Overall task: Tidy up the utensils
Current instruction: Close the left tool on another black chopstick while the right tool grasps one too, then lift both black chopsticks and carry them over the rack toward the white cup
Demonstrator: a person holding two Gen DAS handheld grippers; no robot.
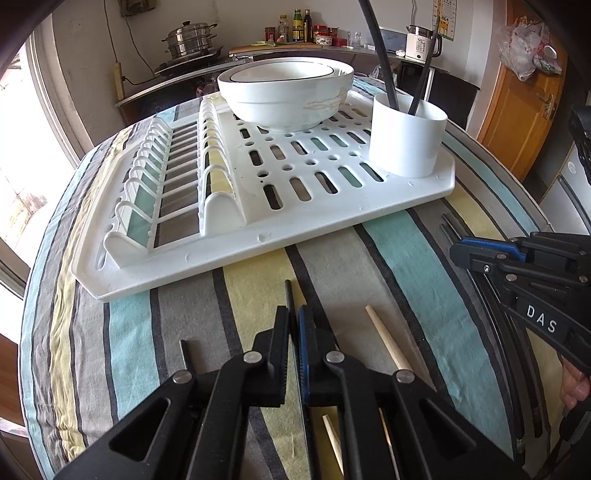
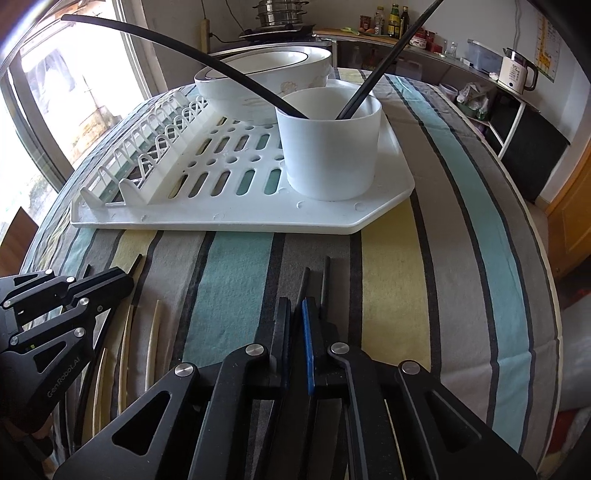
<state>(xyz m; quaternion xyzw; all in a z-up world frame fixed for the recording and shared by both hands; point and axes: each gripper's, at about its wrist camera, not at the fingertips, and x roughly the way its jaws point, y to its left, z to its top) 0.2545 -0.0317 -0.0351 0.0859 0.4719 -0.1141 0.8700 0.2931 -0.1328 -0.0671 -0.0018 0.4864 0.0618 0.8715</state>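
Observation:
A white utensil cup (image 1: 406, 134) (image 2: 328, 144) stands on the near right corner of a white dish rack (image 1: 332, 206) (image 2: 221, 221) and holds black utensils (image 2: 365, 88). My left gripper (image 1: 294, 314) is shut on a black chopstick (image 1: 289, 295) low over the striped cloth. A wooden chopstick (image 1: 388, 339) lies just to its right. My right gripper (image 2: 295, 306) is shut on a black chopstick (image 2: 303, 282); another black chopstick (image 2: 325, 284) lies beside it. The right gripper also shows in the left wrist view (image 1: 458, 251), and the left gripper in the right wrist view (image 2: 125, 282).
A white bowl (image 1: 284, 92) (image 2: 258, 77) sits on the rack behind the cup. Several pale chopsticks (image 2: 153, 339) lie on the cloth at the left. The rack's plate slots (image 1: 162, 177) are on its left side. A counter with pots and bottles (image 1: 295, 26) stands behind.

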